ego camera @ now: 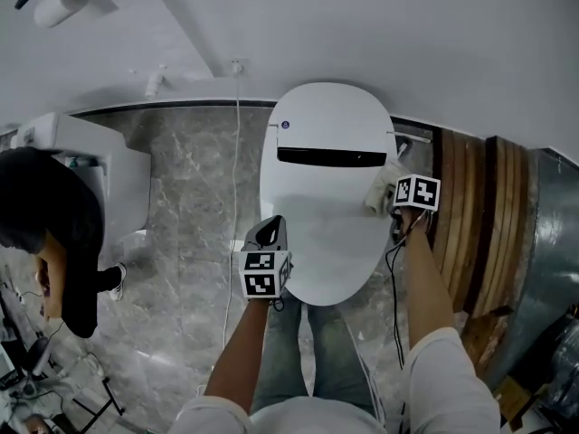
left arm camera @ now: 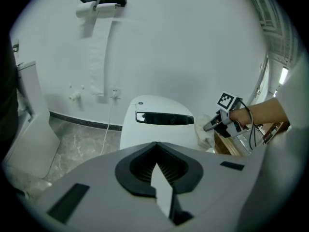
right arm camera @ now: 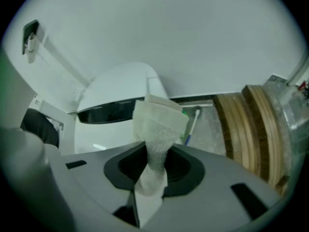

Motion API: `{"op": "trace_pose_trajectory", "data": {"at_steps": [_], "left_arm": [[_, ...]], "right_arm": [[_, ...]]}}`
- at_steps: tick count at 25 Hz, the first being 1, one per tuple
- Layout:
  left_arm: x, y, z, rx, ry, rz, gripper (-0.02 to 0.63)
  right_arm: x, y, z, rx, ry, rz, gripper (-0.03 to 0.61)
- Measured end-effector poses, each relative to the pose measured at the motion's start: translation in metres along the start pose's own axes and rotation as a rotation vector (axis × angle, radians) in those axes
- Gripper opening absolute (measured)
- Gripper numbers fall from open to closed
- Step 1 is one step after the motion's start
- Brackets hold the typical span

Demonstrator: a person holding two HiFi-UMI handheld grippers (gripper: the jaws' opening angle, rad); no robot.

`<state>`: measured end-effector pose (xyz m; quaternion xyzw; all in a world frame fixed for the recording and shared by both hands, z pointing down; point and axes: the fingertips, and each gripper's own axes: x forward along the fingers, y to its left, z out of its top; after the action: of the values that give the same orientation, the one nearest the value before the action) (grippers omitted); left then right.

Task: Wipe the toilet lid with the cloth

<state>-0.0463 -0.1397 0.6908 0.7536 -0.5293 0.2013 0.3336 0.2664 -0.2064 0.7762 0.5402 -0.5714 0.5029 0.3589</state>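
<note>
The right hand-held gripper [right arm camera: 148, 180] clenches a pale, textured cloth [right arm camera: 157, 124] at the right edge of the glossy white oval toilet lid [ego camera: 326, 233], centre right of the head view. The left hand-held gripper [ego camera: 268, 235] is clenched on nothing. Wiping seems barely begun, with most of the lid remaining.

the white oval toilet lid [ego camera: 326, 242] looked like smooth, glossy plastic with a dark shiny strip. the off-white cloth [right arm camera: 157, 129] was soft with a rough, nubbly weave. the grey veined stone floor [ego camera: 190, 179] was polished; the brown curved wooden slats [ego camera: 479, 206] looked matt.
</note>
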Motion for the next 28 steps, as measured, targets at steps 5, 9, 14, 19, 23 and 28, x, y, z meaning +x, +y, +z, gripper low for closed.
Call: {"op": "trace_pose_trajectory", "data": {"at_steps": [5,9,14,19,23,28], "left_arm": [[-0.033,0.037,-0.013,-0.031,-0.017,0.067,0.012],[-0.056,0.061,-0.027,-0.046,0.0,0.109,0.012],[-0.067,0.066,-0.035,-0.05,0.001,0.122,0.012],[-0.055,0.044,-0.035,-0.045,0.0,0.081,0.012],[-0.042,0.016,-0.034,-0.015,-0.002,0.025,0.012],[-0.035,0.006,-0.041,0.009,0.019,0.015,0.012]], "right_arm": [[0.002,0.192,-0.05,-0.202,0.055,0.375,0.094],[0.036,0.314,-0.114,-0.359,0.17,0.462,0.094],[0.053,0.299,-0.131,-0.376,0.209,0.352,0.094],[0.03,0.169,-0.111,-0.237,0.171,0.237,0.094],[0.009,0.033,-0.106,-0.102,0.156,0.059,0.094],[-0.002,-0.02,-0.105,-0.036,0.136,-0.005,0.094]]}}
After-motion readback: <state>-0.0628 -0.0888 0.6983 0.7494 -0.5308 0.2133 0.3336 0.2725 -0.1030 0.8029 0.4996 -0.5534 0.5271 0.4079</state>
